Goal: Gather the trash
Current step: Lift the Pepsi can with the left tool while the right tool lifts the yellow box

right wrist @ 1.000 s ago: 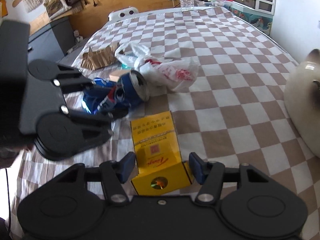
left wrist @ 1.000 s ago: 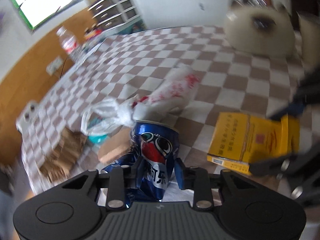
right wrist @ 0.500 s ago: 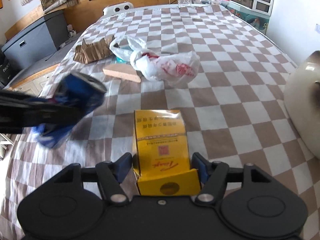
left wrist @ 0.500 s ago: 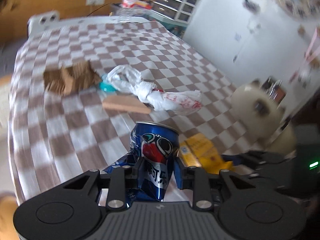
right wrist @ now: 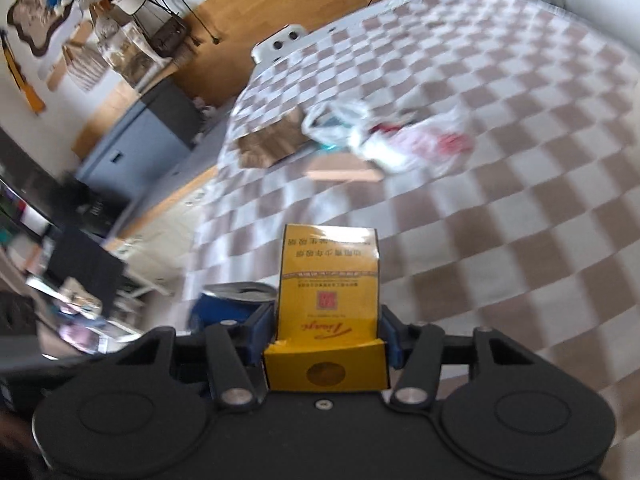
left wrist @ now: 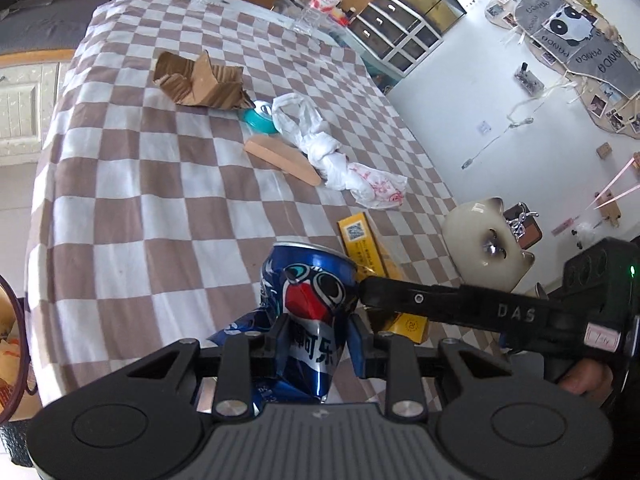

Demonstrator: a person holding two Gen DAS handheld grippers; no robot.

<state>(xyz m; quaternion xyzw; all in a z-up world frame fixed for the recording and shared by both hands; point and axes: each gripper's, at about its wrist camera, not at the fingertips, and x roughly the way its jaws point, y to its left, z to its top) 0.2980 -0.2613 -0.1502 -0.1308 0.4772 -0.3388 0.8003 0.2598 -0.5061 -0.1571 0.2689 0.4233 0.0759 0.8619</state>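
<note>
Left gripper (left wrist: pixel 316 330) clamps the crushed blue soda can (left wrist: pixel 310 304); right gripper (right wrist: pixel 326 336) clamps the yellow cardboard carton (right wrist: pixel 329 284). Both are lifted above the brown-and-white checkered bedspread (left wrist: pixel 160 208). 2 risks: dented can slipping between smooth pads; carton crumpling and twisting loose while carried.

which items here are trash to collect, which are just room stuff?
Trash:
- crushed blue can, held in left gripper
- yellow carton, held in right gripper
- torn cardboard
- knotted plastic bag
- flat tan piece
- teal item, mostly hidden, probably trash

Room stuff:
- cat-shaped cushion
- drawer unit
- water bottle, unclear
</note>
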